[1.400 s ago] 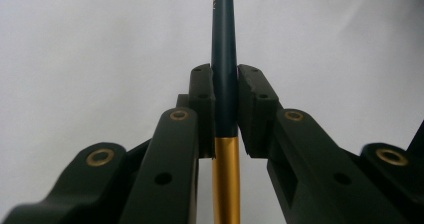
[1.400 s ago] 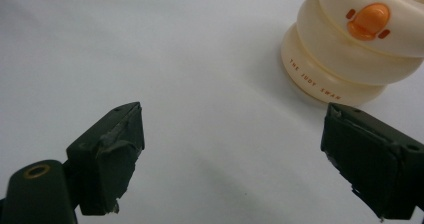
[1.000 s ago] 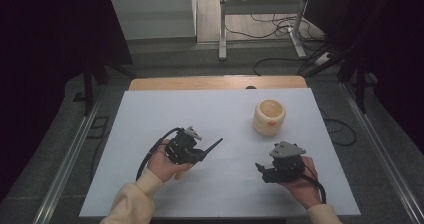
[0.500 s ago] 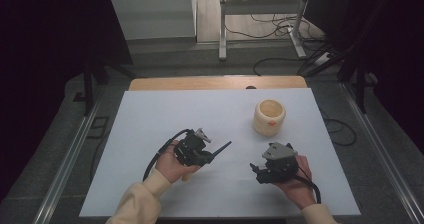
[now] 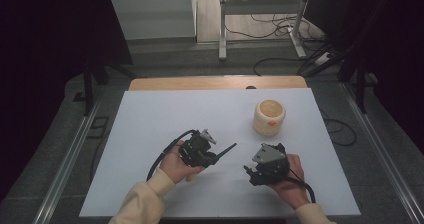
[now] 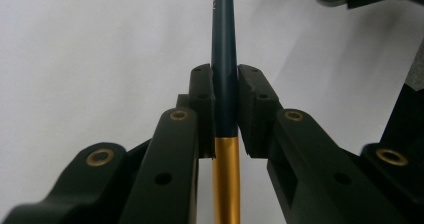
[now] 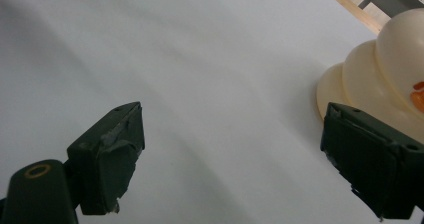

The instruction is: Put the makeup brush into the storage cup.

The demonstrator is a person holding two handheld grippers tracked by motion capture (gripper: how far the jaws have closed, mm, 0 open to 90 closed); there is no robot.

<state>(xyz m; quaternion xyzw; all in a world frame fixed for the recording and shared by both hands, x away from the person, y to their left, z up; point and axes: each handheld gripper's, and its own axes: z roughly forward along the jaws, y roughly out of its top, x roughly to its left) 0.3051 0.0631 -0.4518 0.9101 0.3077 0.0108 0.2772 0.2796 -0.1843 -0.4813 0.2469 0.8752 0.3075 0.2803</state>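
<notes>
The left tool [image 5: 216,157] is clamped on a brush [image 6: 223,59]: in the left gripper view its two black pads [image 6: 201,101] press on either side of the dark blue handle, just ahead of the point where the handle meets a gold band [image 6: 225,179], and the band runs back between the jaws toward the camera. The handle juts straight out past the pads and leaves the top of that view. In the high view the brush [image 5: 227,148] shows as a thin dark stick that slants out from the front of the left tool, lifted off the white surface [image 5: 165,114] and aimed toward the right tool [image 5: 248,172]. The right tool's jaws stand wide apart with nothing between them; in the right gripper view the two pads [image 7: 116,156] hang low over bare surface. A cream pot [image 5: 269,116] stands on the surface beyond the right tool, near it but apart; in the right gripper view the pot [image 7: 380,69] sits just behind the right-hand pad, with ribbed sides and an orange mark [image 7: 416,95] on its wall. The tip of the left tool's brush pokes in at the top edge of that view. Each tool is held in a hand above the near part of the surface, and the two stand close side by side
</notes>
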